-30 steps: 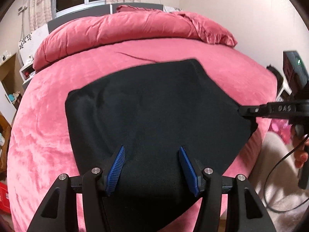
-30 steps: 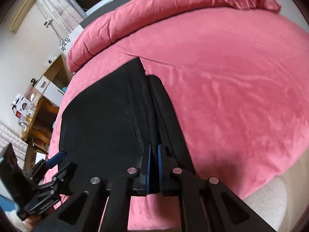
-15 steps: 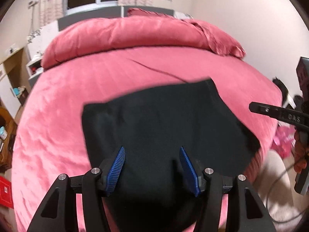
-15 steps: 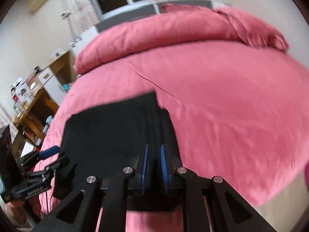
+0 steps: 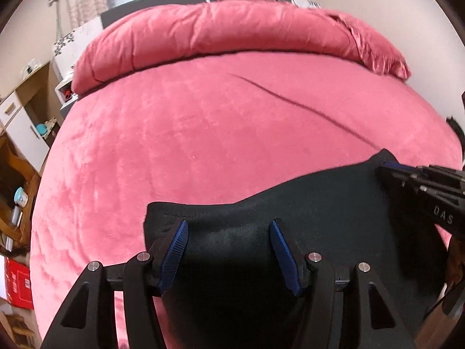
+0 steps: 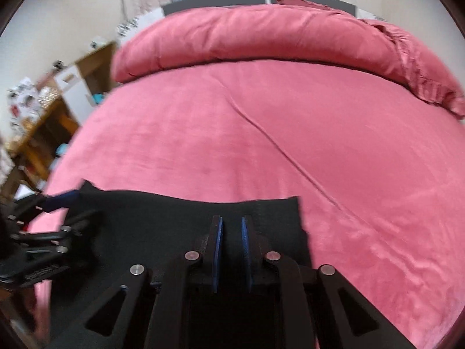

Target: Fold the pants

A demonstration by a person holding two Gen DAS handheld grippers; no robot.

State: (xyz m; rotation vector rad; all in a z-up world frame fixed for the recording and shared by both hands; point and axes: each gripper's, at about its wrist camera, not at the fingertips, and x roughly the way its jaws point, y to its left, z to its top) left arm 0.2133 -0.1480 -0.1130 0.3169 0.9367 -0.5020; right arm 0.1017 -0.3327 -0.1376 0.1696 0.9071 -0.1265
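The black pants point(image 5: 305, 203) lie folded at the near edge of the pink bed point(image 5: 203, 133). My left gripper point(image 5: 228, 229) has its blue pads wide apart, with the cloth bulging between them near the folded edge. My right gripper point(image 6: 231, 226) has its pads a narrow gap apart over the right end of the pants point(image 6: 162, 221); dark cloth shows between them. In the left wrist view the right gripper point(image 5: 389, 170) meets the pants' far right corner. In the right wrist view the left gripper point(image 6: 58, 200) is blurred at the pants' left corner.
A rolled pink duvet point(image 5: 232, 35) lies across the head of the bed. A long crease point(image 5: 290, 104) runs over the bedcover. Wooden shelves and a white cabinet point(image 5: 20, 122) stand to the left. A wall is at the right.
Both grippers have drawn back toward the near edge of the bed and the pants came with them. Much more bare pink bedcover shows beyond the pants now.
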